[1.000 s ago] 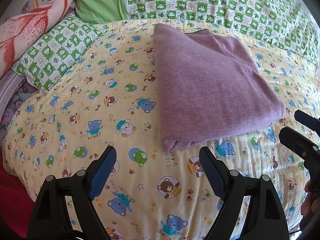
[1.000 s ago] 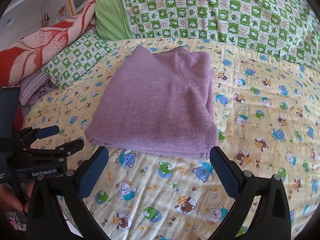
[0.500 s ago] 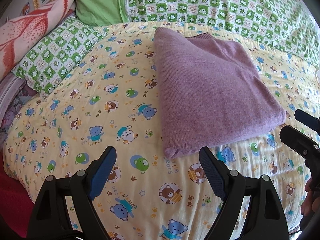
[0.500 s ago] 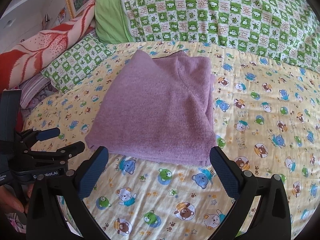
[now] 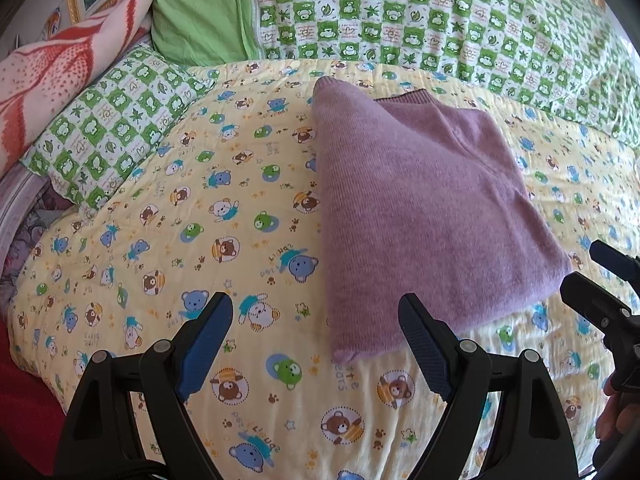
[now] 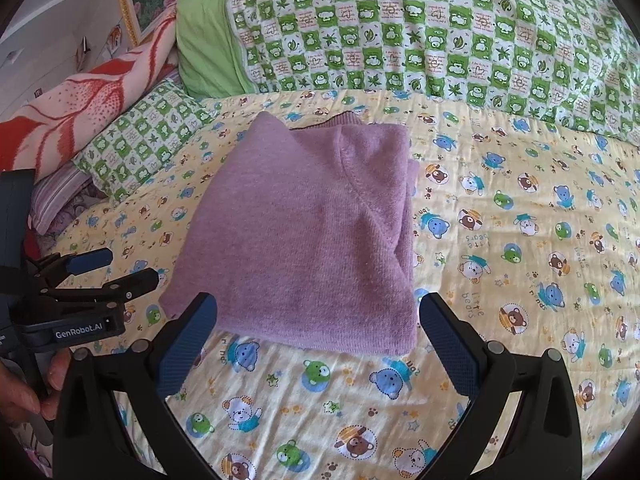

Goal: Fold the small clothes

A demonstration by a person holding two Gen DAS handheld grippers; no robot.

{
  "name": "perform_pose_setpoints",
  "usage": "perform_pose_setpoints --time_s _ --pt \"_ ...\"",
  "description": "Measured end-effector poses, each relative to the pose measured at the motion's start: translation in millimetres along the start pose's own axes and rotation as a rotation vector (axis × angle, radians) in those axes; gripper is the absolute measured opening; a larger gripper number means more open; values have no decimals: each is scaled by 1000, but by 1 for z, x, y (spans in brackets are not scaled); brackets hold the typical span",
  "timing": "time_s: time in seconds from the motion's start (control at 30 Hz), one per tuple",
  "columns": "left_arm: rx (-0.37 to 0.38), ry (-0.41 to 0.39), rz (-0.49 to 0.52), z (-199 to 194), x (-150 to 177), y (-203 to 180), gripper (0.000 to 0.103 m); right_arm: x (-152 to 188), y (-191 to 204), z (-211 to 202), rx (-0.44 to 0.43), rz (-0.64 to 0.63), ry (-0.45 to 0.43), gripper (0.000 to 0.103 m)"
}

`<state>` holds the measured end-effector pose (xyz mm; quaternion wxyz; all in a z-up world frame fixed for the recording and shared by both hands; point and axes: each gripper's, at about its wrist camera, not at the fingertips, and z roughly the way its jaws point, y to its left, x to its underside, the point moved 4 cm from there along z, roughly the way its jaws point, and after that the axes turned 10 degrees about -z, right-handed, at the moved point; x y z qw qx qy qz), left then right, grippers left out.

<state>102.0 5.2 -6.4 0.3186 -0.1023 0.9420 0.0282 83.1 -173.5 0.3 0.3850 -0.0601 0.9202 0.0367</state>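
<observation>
Purple knit sweater (image 6: 304, 232), folded, lies mid-frame on the bear-print quilt (image 6: 520, 240) of the bed. Left claw (image 5: 316, 340) and right claw (image 6: 320, 336) hover spread, empty, near its lower edge. Risk: pinching one layer only, or snagging quilt, would undo the fold.

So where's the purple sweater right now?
The folded purple sweater lies on the yellow bear-print quilt, just beyond both open grippers, before the green checked bedding.

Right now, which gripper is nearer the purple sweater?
Roughly level, perhaps the right. The right gripper faces the sweater's near edge squarely; the left gripper is off its near left corner. Both open, neither touching.
</observation>
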Motion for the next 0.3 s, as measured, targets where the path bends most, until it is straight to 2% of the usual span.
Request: perform_pose_setpoints --time_s 0.3 --pt "5 25 12 4 3 -5 85 -5 -2 4 -1 3 11 101"
